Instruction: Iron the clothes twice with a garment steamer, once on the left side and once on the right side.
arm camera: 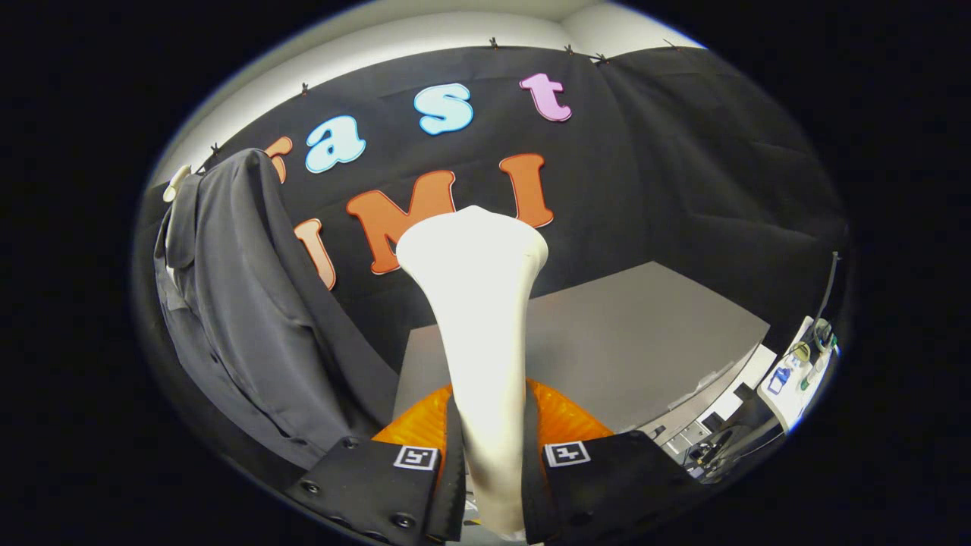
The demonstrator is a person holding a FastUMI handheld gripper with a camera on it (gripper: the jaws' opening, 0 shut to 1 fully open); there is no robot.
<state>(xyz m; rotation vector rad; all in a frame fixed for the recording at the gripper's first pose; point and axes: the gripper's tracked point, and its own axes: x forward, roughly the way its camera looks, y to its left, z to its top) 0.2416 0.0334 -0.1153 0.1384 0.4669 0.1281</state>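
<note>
Steamer [485, 318] clamped between both fingers [425, 462], shirt [250, 303] hanging beside.

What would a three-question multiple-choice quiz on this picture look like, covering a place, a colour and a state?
1. Where does the shirt hang?
A. To the left of the steamer, on the black wall
B. Flat on the table
C. Between the fingers

2. What colour is the steamer?
A. Orange
B. Cream white
C. Blue

3. What is the hand-held gripper doing?
A. Standing open with nothing in it
B. Shut on the steamer
C. Shut on the shirt

Answers:
1 A, the dark grey shirt hangs on a hanger at the wall, left of the steamer.
2 B, its whole body is cream white.
3 B, both fingers press on the steamer's handle.
</note>
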